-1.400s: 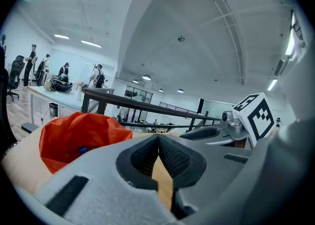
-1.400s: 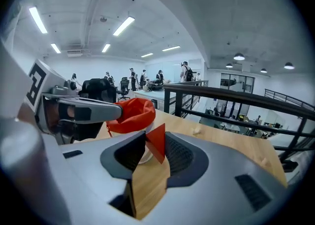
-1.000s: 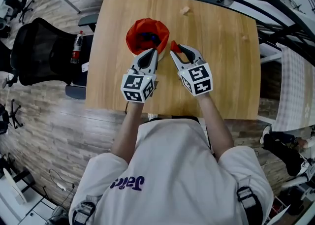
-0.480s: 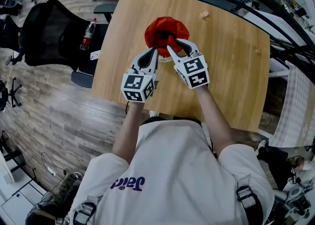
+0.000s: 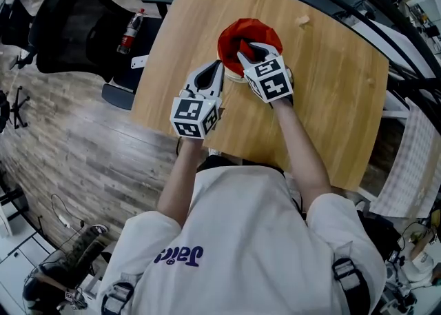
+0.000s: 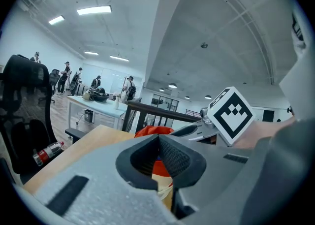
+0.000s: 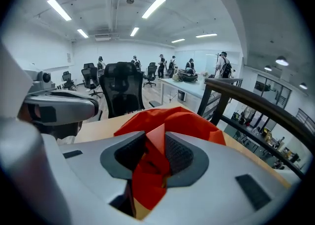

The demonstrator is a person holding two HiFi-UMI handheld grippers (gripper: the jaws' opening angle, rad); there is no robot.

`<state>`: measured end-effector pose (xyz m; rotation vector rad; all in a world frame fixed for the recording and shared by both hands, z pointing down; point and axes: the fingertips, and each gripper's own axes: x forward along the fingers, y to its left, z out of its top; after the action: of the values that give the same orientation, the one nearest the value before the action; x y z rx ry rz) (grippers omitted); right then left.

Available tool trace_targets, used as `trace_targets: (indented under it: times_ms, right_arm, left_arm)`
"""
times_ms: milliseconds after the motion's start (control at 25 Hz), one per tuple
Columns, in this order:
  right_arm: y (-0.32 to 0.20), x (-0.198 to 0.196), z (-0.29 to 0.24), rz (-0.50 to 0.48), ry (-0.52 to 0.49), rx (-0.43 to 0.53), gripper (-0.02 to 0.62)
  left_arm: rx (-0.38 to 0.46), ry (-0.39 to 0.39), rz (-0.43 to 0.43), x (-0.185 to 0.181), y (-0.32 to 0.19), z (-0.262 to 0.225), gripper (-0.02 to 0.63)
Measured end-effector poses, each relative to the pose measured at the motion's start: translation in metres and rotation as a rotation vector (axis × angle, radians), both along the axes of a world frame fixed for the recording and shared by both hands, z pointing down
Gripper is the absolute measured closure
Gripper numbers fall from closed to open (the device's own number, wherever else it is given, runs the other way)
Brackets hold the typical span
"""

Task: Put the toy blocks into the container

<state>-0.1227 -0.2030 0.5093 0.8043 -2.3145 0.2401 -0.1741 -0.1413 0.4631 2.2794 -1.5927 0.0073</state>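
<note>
Wooden worktop [image 5: 331, 100], office behind. The block [image 7: 156, 140], clamped in the right gripper [image 5: 251, 52], now hangs over the red bag [image 5: 234, 31] in the far left quarter, having come across from beside its rim; release is likely next. The left gripper [image 5: 215, 71] is closed, empty, beside the bag.

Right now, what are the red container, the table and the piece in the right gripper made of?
Red container: probably soft matte fabric; its rim is creased and slumped.
Table: wood or wood-look laminate, smooth, with pale grain lines.
Red block, clamped in the right gripper: flat faces, sharp edges, so rigid; painted wood or plastic, can't tell.
</note>
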Motion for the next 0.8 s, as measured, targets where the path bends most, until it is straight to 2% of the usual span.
trace_targets:
  times_ms: [360, 800]
  right_arm:
    - [-0.004, -0.003, 0.023, -0.020, 0.082, -0.074, 0.465]
    - [-0.007, -0.001, 0.038, -0.019, 0.144, -0.106, 0.462]
  left_arm:
    - [-0.019, 0.007, -0.019, -0.009, 0.000, 0.010, 0.592]
    - [-0.023, 0.020, -0.018, -0.008, -0.003, 0.014, 0.592]
